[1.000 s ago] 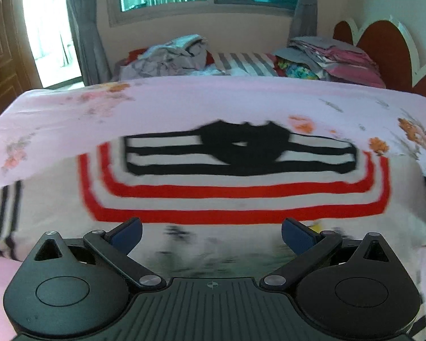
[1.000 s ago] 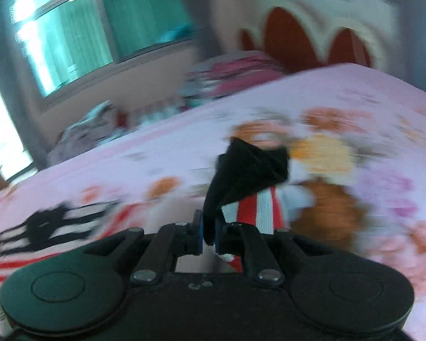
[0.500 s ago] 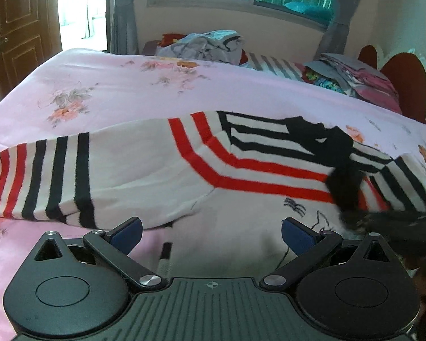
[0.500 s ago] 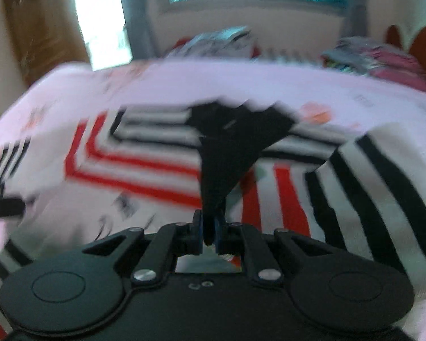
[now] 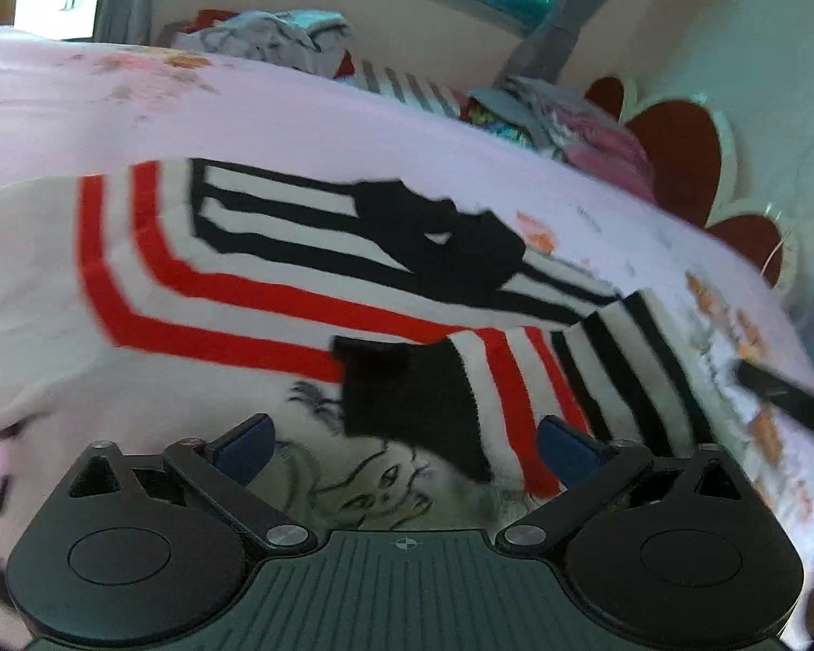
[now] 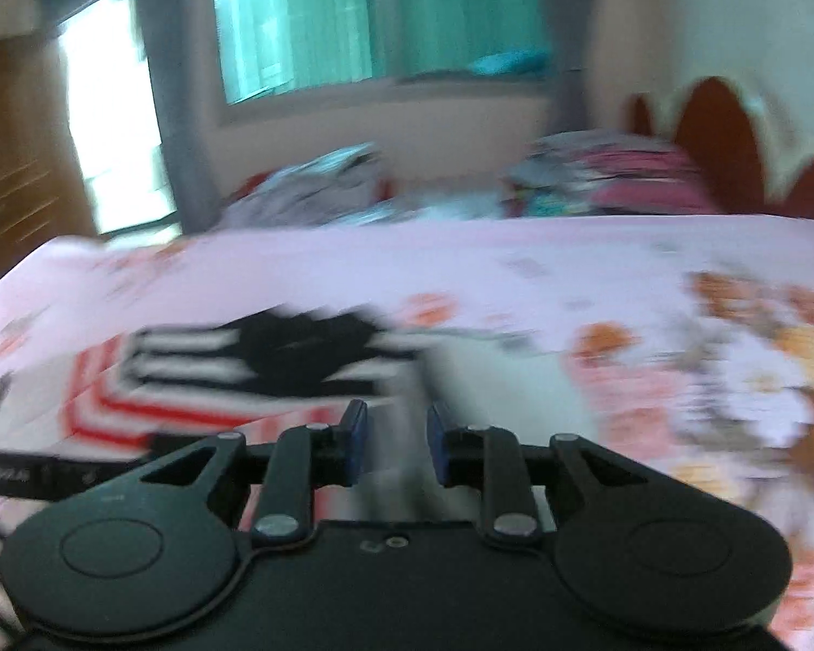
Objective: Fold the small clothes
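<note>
Sweater (image 5: 255,293) with red and black stripes on white lies spread on the pink flowered bedsheet (image 5: 277,114), its black collar (image 5: 450,238) toward the far side and a cartoon face print (image 5: 374,488) showing on the near white part. One striped sleeve (image 5: 586,369) is turned in across the body from the right, its black cuff (image 5: 412,396) lying flat on the front of the garment, just beyond the left gripper (image 5: 404,442). That gripper hovers low over the near edge of the sweater with its blue-padded fingers (image 5: 244,439) spread wide and nothing between them. In the right wrist view, which is heavily blurred, the right gripper (image 6: 393,447) sits near the right side of the sweater (image 6: 233,374); its blue pads (image 6: 355,434) are parted with a clear gap, and whether any cloth lies in that gap cannot be told through the blur. Beyond the sheet, loose heaps of clothes (image 5: 277,38) rest against the wall under a window (image 6: 320,21), and a red scalloped headboard (image 5: 684,152) stands to the right.
</note>
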`<state>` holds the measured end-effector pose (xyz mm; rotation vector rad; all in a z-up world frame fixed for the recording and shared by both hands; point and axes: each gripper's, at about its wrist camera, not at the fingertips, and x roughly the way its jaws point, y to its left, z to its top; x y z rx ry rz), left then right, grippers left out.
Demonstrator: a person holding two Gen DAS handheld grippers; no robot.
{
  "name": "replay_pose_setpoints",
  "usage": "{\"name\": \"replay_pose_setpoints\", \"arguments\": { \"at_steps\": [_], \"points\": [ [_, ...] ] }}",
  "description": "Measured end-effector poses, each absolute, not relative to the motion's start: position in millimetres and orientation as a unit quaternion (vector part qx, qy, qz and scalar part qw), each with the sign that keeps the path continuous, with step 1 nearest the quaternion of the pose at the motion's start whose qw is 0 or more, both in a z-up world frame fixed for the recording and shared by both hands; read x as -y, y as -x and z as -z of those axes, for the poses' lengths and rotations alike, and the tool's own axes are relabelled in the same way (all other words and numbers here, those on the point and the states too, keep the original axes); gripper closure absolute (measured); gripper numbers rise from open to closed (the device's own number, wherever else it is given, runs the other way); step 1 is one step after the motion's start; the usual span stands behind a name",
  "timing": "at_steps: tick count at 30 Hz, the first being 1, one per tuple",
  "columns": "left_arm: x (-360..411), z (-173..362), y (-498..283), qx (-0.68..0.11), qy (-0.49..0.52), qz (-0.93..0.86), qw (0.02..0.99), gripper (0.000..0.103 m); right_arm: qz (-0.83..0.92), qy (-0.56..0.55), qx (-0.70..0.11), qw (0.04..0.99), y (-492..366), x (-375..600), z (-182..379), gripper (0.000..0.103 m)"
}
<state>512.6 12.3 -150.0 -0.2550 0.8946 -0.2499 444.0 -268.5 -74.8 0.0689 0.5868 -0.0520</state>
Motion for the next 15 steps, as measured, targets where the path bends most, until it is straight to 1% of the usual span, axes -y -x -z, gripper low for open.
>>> {"name": "replay_pose_setpoints", "arguments": {
  "at_steps": [1, 3, 5, 6, 8, 10, 11, 13, 15],
  "points": [
    [-4.8, 156.2, -520.9, -0.443, 0.116, 0.117, 0.881, 0.044, 0.045, -0.044, -0.292, 0.954, -440.2, 288.3, 74.3, 0.079],
    [7.6, 166.9, -534.4, -0.455, 0.101, 0.11, 0.878, 0.053, 0.074, -0.061, -0.299, 0.949, -437.1, 315.4, 75.7, 0.079],
    [20.5, 167.8, -541.9, -0.446, 0.07, 0.109, 0.886, 0.074, 0.093, -0.083, -0.307, 0.944, -431.2, 338.4, 78.9, 0.079],
    [22.5, 165.4, -544.8, -0.442, 0.07, 0.116, 0.887, 0.095, 0.098, -0.092, -0.31, 0.941, -429.8, 345.9, 81.3, 0.079],
    [20.6, 146.1, -540.2, -0.398, 0.077, 0.121, 0.906, 0.095, 0.103, -0.102, -0.315, 0.938, -425.5, 352.1, 87.0, 0.079],
    [18.9, 125.1, -532.3, -0.354, 0.05, 0.106, 0.928, 0.095, 0.1, -0.105, -0.319, 0.937, -429.4, 355.7, 94.5, 0.079],
    [14.0, 120.1, -530.0, -0.346, 0.045, 0.098, 0.932, 0.095, 0.097, -0.106, -0.321, 0.936, -430.4, 356.6, 97.0, 0.079],
    [3.8, 122.8, -531.8, -0.356, 0.035, 0.079, 0.93, 0.095, 0.086, -0.107, -0.331, 0.934, -438.2, 357.6, 102.9, 0.078],
    [-3.7, 138.8, -538.3, -0.381, 0.037, 0.068, 0.921, 0.095, 0.068, -0.108, -0.349, 0.928, -441.4, 357.7, 110.8, 0.076]
  ]
}}
